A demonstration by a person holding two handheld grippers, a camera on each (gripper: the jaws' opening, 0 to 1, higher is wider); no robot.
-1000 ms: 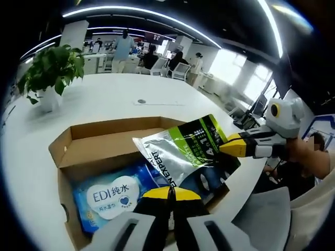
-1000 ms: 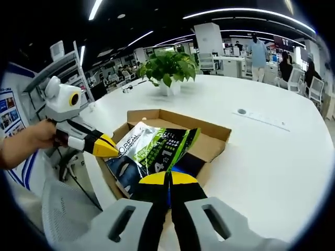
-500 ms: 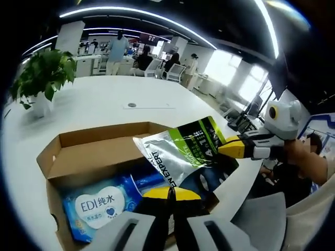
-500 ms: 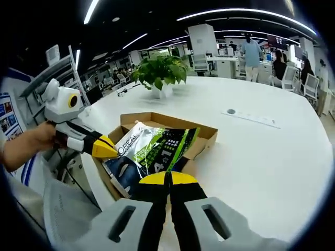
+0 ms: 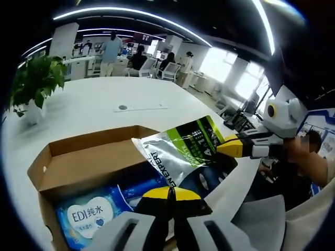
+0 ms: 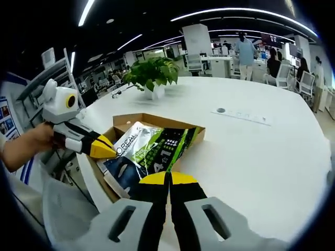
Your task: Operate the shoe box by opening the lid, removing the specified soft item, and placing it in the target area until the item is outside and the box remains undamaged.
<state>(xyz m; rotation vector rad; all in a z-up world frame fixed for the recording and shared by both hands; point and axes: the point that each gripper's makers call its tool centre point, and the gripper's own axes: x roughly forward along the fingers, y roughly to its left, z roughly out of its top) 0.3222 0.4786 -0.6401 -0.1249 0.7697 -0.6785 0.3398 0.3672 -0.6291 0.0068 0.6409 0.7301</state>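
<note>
So in the left gripper view we've got the left hand-held gripper (image 5: 168,194) pinched down on the near edge of the green and silver pouch (image 5: 183,149), jaws together with the film caught between the yellow tips. The pouch fans up and away from us, and the right hand-held gripper (image 5: 226,148) comes in from the right and bites its far right edge. Below and to the left sits the open shoe box (image 5: 84,162), with a blue wipes pack (image 5: 91,215) lying in the bottom. The pouch hangs above the box's right end, with its lower dark part down near the rim.

Right gripper view, same story mirrored: our own jaws (image 6: 168,180) are squeezed on the pouch's (image 6: 152,149) near edge, and the left one (image 6: 107,150) holds the left corner. The pouch's long axis runs roughly between the two grips, so both share it equally. Bare white worktop (image 6: 251,157) lies to the right, and that's our guess for where it goes.

Compared to a second ago, the box has slid lower and left in the left view and looks smaller in the right view, while the pouch keeps its place between the jaws. Looks to us like both hands are lifting it clear.
</note>
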